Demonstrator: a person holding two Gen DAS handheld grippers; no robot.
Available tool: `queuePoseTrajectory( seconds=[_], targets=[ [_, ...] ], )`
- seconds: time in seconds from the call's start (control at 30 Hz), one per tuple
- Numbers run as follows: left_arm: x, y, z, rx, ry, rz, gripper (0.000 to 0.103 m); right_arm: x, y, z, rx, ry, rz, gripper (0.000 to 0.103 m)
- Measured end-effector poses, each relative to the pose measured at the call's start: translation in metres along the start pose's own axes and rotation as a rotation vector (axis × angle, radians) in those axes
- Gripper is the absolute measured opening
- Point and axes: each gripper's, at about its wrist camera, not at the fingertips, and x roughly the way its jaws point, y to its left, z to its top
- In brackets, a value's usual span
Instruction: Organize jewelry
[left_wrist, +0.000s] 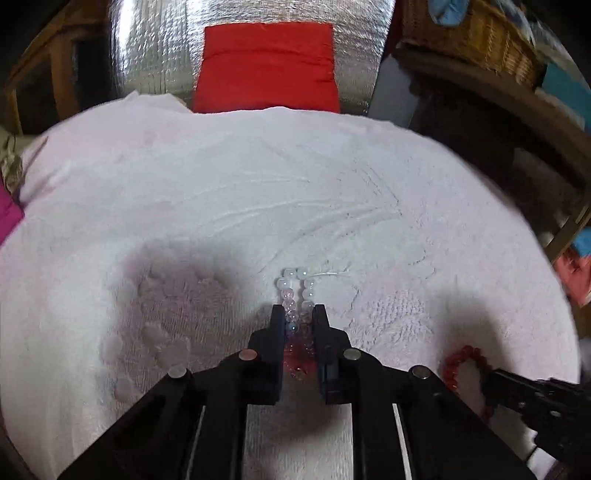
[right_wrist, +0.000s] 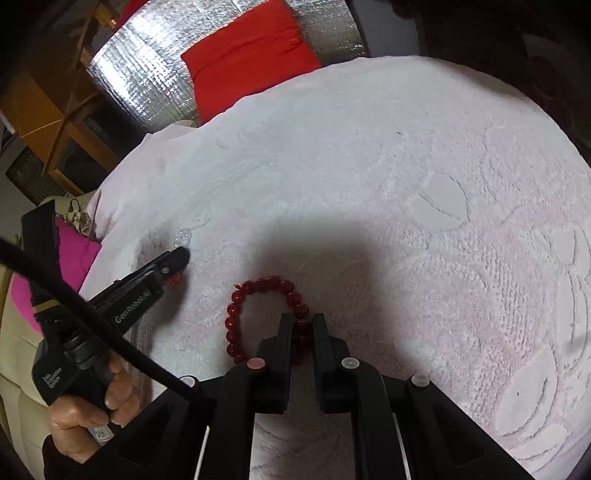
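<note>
In the left wrist view my left gripper (left_wrist: 297, 314) is shut on a bracelet of clear, white and pink beads (left_wrist: 295, 291), squeezed into a narrow loop that lies on the pale pink towel (left_wrist: 184, 192). In the right wrist view my right gripper (right_wrist: 303, 321) is shut on the right side of a dark red bead bracelet (right_wrist: 258, 286) that lies on the towel (right_wrist: 406, 155). The red bracelet (left_wrist: 458, 363) and the right gripper's tip (left_wrist: 491, 380) show at the lower right of the left wrist view. The left gripper (right_wrist: 181, 256) shows at the left of the right wrist view, with the clear beads (right_wrist: 183, 236) just beyond it.
A red cloth (left_wrist: 266, 66) lies on silver foil sheeting (left_wrist: 155, 48) beyond the towel's far edge. A wicker basket (left_wrist: 472, 37) stands at the back right. A magenta cloth (right_wrist: 74, 254) lies off the towel's left edge. Wooden furniture (right_wrist: 44, 110) stands at the far left.
</note>
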Motion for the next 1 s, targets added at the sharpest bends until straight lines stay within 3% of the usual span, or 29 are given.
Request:
queuePoseTrajectory(
  seconds=[0.27,0.63,0.73,0.83,1.0],
  targets=[
    [-0.032,0.025,-0.011,0.002,-0.004,-0.027,0.015,-0.005,0.016,0.002,0.012,-0.018,0.108,0.011],
    [-0.082,0.055,-0.042,0.027,0.023,0.017,0.015,-0.019,0.051,-0.009,-0.002,-0.049,0.27,0.011],
    [-0.081,0.062,-0.051,0.034,0.051,0.043,0.015,-0.013,0.055,-0.014,-0.009,-0.035,0.243,0.011],
    [-0.07,0.073,-0.058,0.025,0.107,0.059,0.015,-0.002,0.054,-0.015,-0.022,-0.011,0.164,0.011],
    [-0.06,0.082,-0.057,0.025,0.134,0.04,0.015,0.01,0.048,-0.011,-0.012,0.015,0.102,0.014]
  ],
)
